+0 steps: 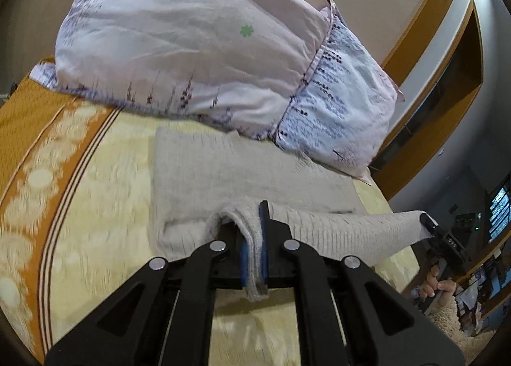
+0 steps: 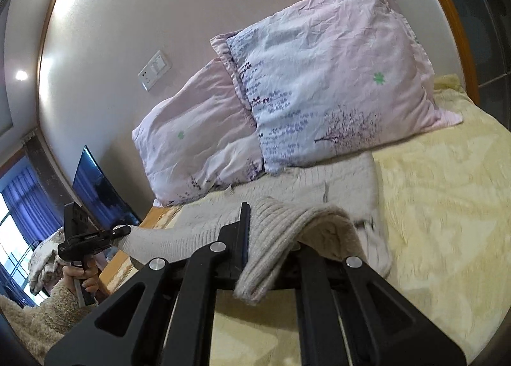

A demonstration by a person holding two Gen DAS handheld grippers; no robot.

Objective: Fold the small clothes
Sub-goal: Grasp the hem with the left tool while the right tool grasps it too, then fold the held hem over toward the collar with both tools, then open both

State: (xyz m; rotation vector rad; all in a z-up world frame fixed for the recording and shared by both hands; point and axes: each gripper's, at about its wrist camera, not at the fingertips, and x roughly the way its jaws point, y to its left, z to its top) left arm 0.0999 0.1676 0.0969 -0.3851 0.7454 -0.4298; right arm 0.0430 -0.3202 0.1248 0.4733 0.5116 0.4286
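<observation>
A grey knit garment [image 1: 242, 171] lies on the yellow bedspread [image 1: 95, 193], just in front of the pillows. My left gripper [image 1: 253, 238] is shut on one corner of its near edge, which is lifted off the bed. My right gripper [image 2: 252, 238] is shut on the other corner of that edge; the knit [image 2: 287, 232] drapes over its right finger. The edge hangs stretched between the two grippers. The right gripper shows in the left wrist view [image 1: 429, 222], and the left gripper shows in the right wrist view [image 2: 124, 232].
Two pink floral pillows [image 2: 335, 88] [image 1: 198, 46] lean against the headboard wall behind the garment. An orange patterned border [image 1: 35, 129] runs along the bed's left side. A dark screen [image 2: 95, 187] and a curtained window [image 2: 19, 206] stand beyond the bed.
</observation>
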